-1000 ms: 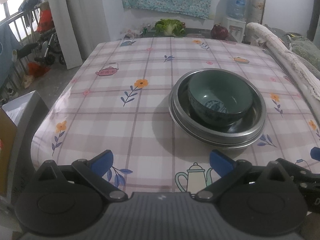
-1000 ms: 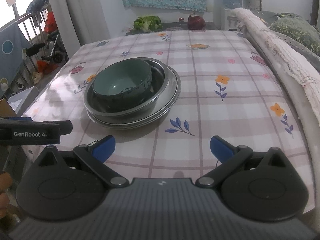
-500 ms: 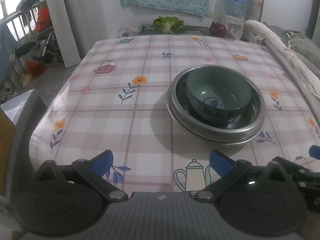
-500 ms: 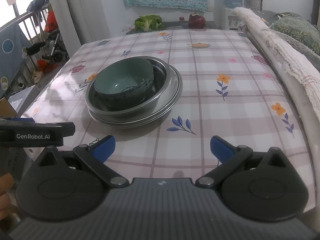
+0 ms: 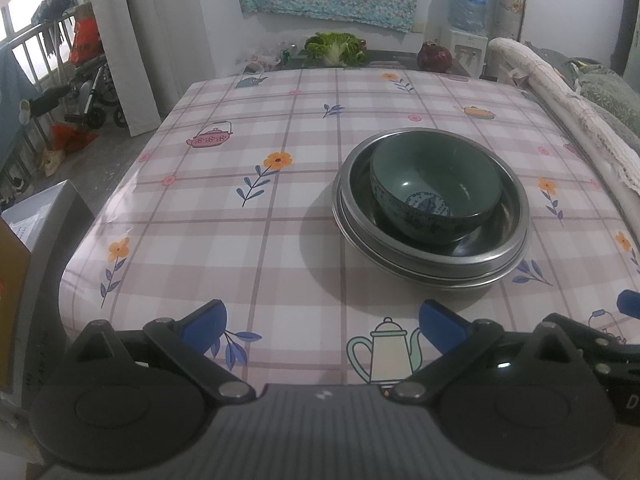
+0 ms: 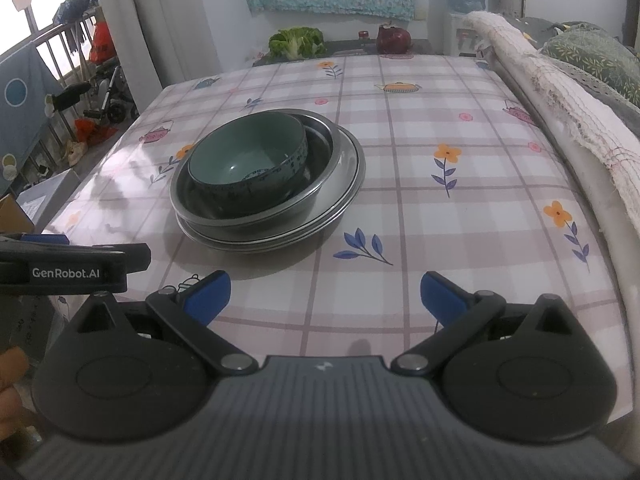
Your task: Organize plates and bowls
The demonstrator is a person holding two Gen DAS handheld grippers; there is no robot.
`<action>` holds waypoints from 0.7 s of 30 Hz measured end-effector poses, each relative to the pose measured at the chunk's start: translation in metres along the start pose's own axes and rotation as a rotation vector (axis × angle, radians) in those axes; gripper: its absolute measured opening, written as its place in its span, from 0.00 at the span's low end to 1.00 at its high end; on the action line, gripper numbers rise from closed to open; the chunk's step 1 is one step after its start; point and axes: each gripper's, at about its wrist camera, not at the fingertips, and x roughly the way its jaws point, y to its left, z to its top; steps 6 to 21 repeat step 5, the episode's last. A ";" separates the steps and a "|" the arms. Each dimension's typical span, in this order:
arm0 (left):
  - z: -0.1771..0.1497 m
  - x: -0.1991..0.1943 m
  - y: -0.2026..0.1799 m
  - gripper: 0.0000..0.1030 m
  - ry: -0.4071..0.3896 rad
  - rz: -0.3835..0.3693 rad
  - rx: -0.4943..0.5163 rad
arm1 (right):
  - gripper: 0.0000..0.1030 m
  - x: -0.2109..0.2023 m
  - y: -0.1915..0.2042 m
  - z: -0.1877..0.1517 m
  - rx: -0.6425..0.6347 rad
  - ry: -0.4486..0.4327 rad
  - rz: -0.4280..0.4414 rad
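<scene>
A green ceramic bowl (image 5: 434,188) sits inside a steel bowl (image 5: 508,236), stacked on steel plates (image 5: 440,278), on the table. The same bowl (image 6: 248,160), steel bowl (image 6: 316,136) and plates (image 6: 344,192) show in the right wrist view. My left gripper (image 5: 322,326) is open and empty near the table's front edge, short of the stack. My right gripper (image 6: 324,296) is open and empty, also short of the stack. The left gripper's body (image 6: 68,268) shows at the left of the right wrist view.
The table has a plaid flowered cloth (image 5: 260,208). A quilted sofa edge (image 6: 560,92) runs along its right side. Lettuce (image 5: 334,46) and a dark red pot (image 5: 434,56) stand beyond the far edge. A box (image 5: 36,216) and clutter lie at the left.
Both grippers have drawn back slightly from the stack and the views have shifted a little. The bowls and plates have not moved. Both stay open.
</scene>
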 end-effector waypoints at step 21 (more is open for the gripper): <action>0.000 0.000 0.000 1.00 0.001 -0.002 0.001 | 0.99 0.001 0.000 0.000 0.000 0.005 0.001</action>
